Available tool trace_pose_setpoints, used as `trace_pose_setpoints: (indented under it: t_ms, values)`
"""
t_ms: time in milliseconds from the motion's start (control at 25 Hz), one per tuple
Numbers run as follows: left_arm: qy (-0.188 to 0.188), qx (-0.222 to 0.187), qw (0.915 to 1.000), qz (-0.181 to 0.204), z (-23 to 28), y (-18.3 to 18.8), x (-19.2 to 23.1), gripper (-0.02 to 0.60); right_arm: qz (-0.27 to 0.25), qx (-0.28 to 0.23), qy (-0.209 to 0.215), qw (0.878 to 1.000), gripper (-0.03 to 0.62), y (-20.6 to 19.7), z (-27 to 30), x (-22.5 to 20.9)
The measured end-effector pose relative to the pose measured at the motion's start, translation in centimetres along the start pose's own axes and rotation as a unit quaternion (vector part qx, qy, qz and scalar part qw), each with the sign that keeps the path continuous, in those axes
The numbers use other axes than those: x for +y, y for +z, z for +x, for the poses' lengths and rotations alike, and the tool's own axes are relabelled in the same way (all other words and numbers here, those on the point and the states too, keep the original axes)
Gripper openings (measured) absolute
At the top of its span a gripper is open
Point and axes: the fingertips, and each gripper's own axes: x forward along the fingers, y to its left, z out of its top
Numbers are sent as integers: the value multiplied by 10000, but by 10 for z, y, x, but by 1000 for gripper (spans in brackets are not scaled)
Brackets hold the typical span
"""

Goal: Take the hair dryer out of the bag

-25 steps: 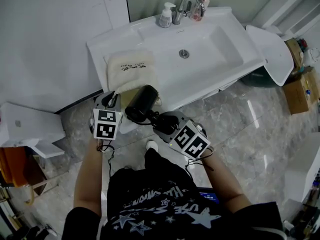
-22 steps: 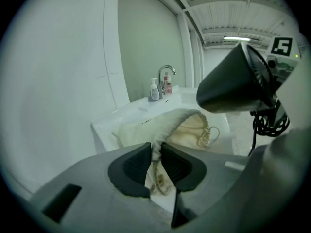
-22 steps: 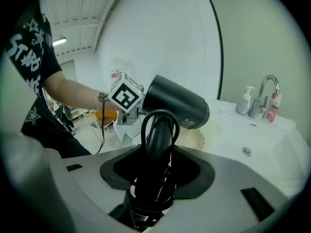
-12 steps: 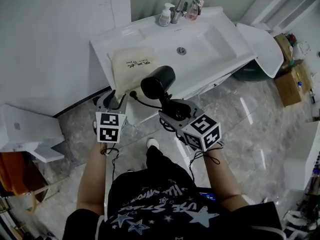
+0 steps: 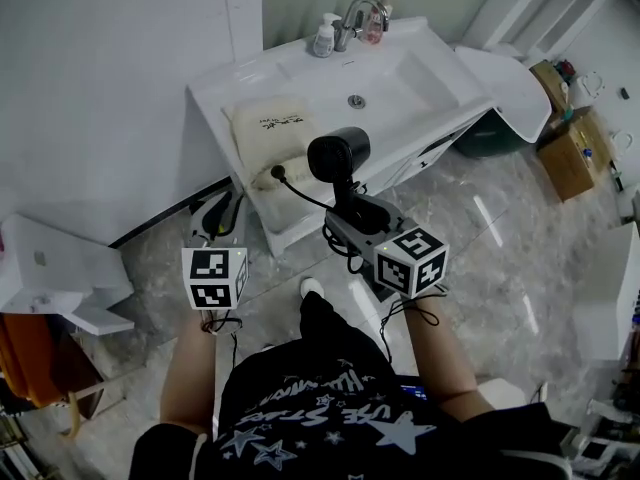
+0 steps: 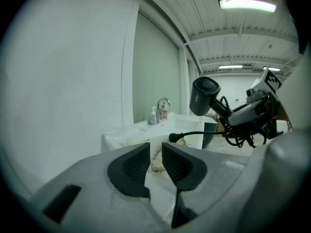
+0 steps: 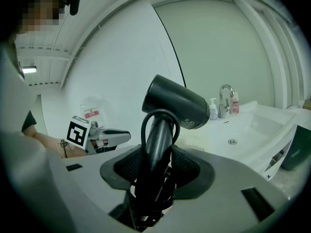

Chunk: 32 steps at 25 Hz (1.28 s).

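My right gripper (image 5: 352,211) is shut on the handle of the black hair dryer (image 5: 338,156), which it holds upright in the air in front of the counter. In the right gripper view the handle (image 7: 158,144) sits clamped between both pads, with coiled cord below it. The cord's end (image 5: 278,173) trails just above the open end of the cream cloth bag (image 5: 270,128), which lies on the white counter. My left gripper (image 5: 218,211) hangs off the counter's front left; its jaws (image 6: 155,147) are closing on a narrow gap with nothing between them.
The white sink (image 5: 400,78) carries a faucet (image 5: 355,18) and a soap bottle (image 5: 322,38) at its back. A white wall stands at the left, with a white box (image 5: 50,268) low beside it. A dark bin (image 5: 490,138) and a cardboard box (image 5: 565,158) are at the right.
The right gripper has lifted the hair dryer up and away from the bag and turned it upright. The left gripper has let go of the bag's edge and drawn back from the counter.
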Motion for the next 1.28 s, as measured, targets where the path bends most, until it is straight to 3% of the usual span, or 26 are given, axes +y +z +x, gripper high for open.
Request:
trace_pose_setpoints:
  t_ms: [120,240,840,1280]
  values:
    - [-72,-163,9998,-16,-24,0,-6,42,57,-120,-173,9998,189,-3,-14,11]
    - [-251,-194,9995,-53,-49,-4,-14,26,97,-192,-344,9992,189,-8,-30,27]
    - [-847,-57,9964,-80,-171,-63,-47,23,472,-174,-822,9953,189,-86,-92,133]
    - [-1087,179,9936,-253,-208,-105,-71,23,743,97,-1058,9916,187,-150,-125,170]
